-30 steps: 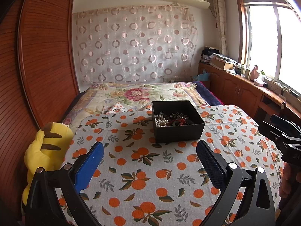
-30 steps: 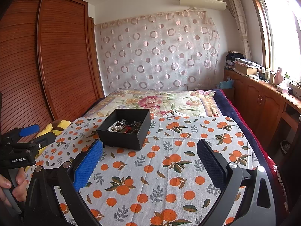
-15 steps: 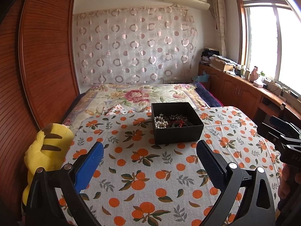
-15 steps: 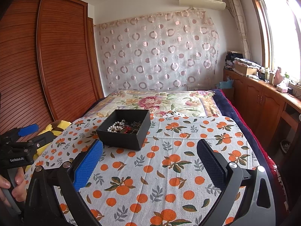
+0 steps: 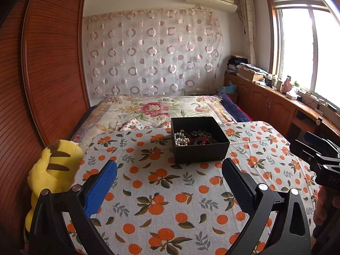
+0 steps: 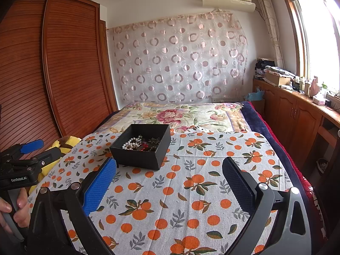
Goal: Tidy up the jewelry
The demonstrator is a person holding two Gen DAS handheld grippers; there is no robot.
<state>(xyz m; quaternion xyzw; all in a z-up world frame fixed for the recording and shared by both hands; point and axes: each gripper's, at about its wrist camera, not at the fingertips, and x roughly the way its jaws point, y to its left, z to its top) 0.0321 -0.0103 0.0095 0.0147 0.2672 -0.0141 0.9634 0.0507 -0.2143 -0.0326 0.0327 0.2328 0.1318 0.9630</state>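
Yellow plush toy (image 5: 54, 170) beside orange-print cloth (image 5: 165, 193), floral bedspread (image 5: 153, 108), circle-patterned curtain (image 5: 150, 53), wooden wardrobe (image 5: 53, 68)

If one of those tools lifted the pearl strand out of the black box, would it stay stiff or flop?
The pearl strand lies bunched in loops, so it would probably droop. It touches the dark and red jewelry in the black box, so it might snag. Round beads could slip between the pads.
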